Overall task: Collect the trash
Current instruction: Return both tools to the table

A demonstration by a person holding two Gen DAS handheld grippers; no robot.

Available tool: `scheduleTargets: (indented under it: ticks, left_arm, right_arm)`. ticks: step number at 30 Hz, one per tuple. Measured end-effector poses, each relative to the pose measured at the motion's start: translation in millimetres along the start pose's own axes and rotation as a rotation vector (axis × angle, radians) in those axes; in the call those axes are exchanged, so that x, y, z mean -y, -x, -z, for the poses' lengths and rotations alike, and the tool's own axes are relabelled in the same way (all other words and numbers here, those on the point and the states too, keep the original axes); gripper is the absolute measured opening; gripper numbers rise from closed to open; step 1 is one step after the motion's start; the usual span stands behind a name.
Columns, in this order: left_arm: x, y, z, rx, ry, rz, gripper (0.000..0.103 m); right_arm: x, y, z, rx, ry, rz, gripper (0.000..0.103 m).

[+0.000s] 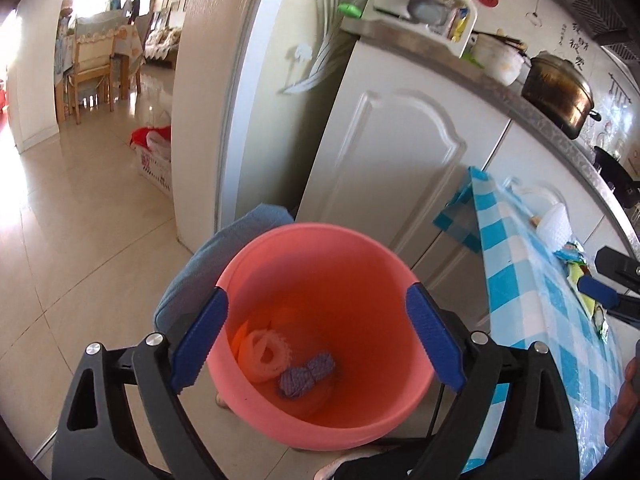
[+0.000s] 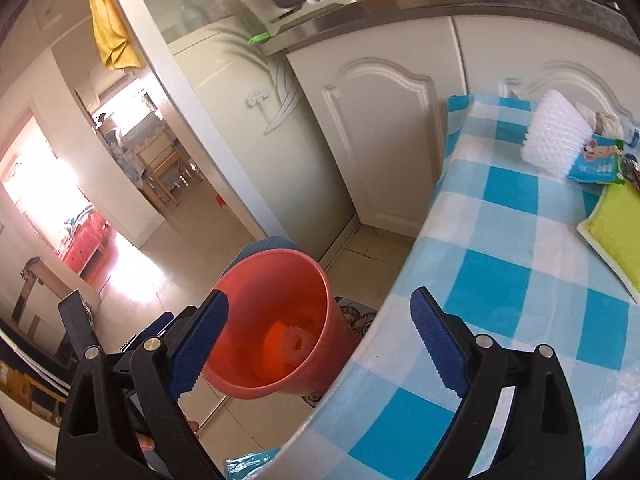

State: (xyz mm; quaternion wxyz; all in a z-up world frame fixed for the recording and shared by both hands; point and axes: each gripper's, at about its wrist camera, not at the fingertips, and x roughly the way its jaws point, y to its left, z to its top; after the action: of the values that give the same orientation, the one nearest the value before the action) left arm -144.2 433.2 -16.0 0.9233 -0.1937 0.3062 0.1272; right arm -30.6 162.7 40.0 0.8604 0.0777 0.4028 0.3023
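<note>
Both your grippers hang with the jaws spread wide and nothing between the pads. Below the left gripper (image 1: pixel 318 336) sits the pink bin (image 1: pixel 320 412) on the floor, its mouth open straight ahead of the jaws; a foam net ring (image 1: pixel 264 354) and a purple wrapper (image 1: pixel 306 372) already lie at the bottom. The right gripper (image 2: pixel 320 344) straddles the bench edge (image 2: pixel 372 344), the bin ahead of its left pad and the checked cloth (image 2: pixel 504 240) ahead of its right.

The trash left to take lies far ahead and right of the right jaws: a white foam net (image 2: pixel 554 136), a blue snack packet (image 2: pixel 596 164) touching it, and a yellow-green pad (image 2: pixel 616 224) just nearer. All look light and soft. The foam will likely squash, so pinch it across the middle; the packet is probably slick, so take a crimped edge. The pad lies flat, so catch its near edge.

The bare cloth between gives clear room; mind the cupboard doors (image 2: pixel 380 140) just behind the pile
</note>
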Motion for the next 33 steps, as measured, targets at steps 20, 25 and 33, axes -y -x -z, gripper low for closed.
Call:
scheduleTargets:
  ticks: [20,25,33]
  left_arm:
    - [119.8,21.5,-15.1,-0.083,-0.209,0.155,0.091]
    - [165.7,24.0,-10.2,-0.090,-0.263,0.222,0.091]
    - [240.1,27.9,0.8,-0.106,-0.351,0.300,0.092]
  right_arm:
    - [130.4,113.1,45.7,0.176,-0.223,0.152,0.092]
    - [164.3,139.2,54.8,0.244,-0.280,0.171,0.092]
    - [220.2,172.2,68.1,0.299,-0.355,0.200,0.092]
